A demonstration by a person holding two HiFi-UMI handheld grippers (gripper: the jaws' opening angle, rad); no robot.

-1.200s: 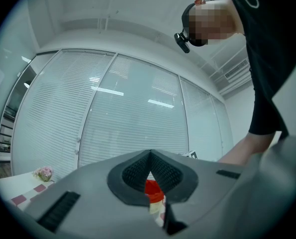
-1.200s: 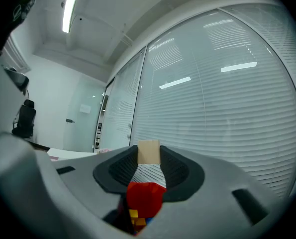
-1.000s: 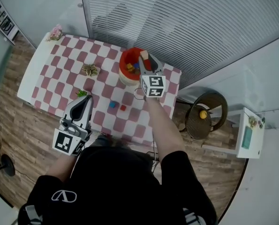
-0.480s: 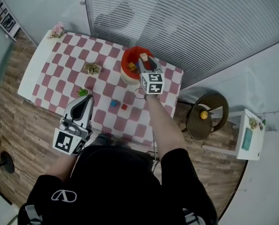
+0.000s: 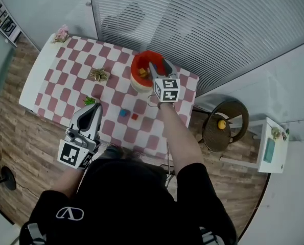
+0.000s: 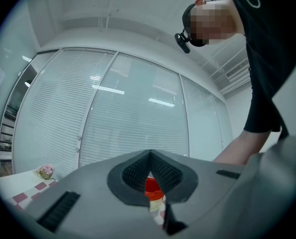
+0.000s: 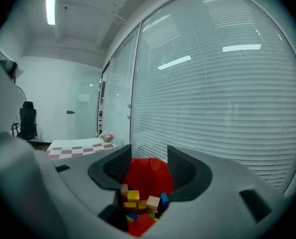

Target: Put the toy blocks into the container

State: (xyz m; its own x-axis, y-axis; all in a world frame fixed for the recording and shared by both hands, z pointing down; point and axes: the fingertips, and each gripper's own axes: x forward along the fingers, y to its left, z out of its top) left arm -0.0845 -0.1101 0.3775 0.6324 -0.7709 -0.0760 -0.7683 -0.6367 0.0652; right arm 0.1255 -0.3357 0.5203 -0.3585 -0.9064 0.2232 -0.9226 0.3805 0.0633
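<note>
The red container point(image 5: 141, 64) stands at the far edge of the checked table point(image 5: 65, 70), and my right gripper point(image 5: 160, 69) hangs over its rim. Its jaws are opening and nothing is between them. In the right gripper view the gripper point(image 7: 148, 156) looks down into the container point(image 7: 147, 176), where a yellow block point(image 7: 133, 195), a tan block point(image 7: 152, 202) and a blue block point(image 7: 164, 199) lie among several others. A blue block point(image 5: 122, 113) and a red block point(image 5: 135, 117) lie on the table. My left gripper point(image 5: 93, 112) is shut and empty near the front edge.
A dried-plant ornament point(image 5: 98, 75), a small green sprig point(image 5: 89, 101) and pink flowers point(image 5: 61, 34) sit on the table. To the right, off the table, stand a round stool point(image 5: 224, 125) with a yellow ball and a white side table point(image 5: 272, 144).
The tan block held between the right jaws earlier is gone from them; the jaws have spread over the container. The left gripper has stayed put.
</note>
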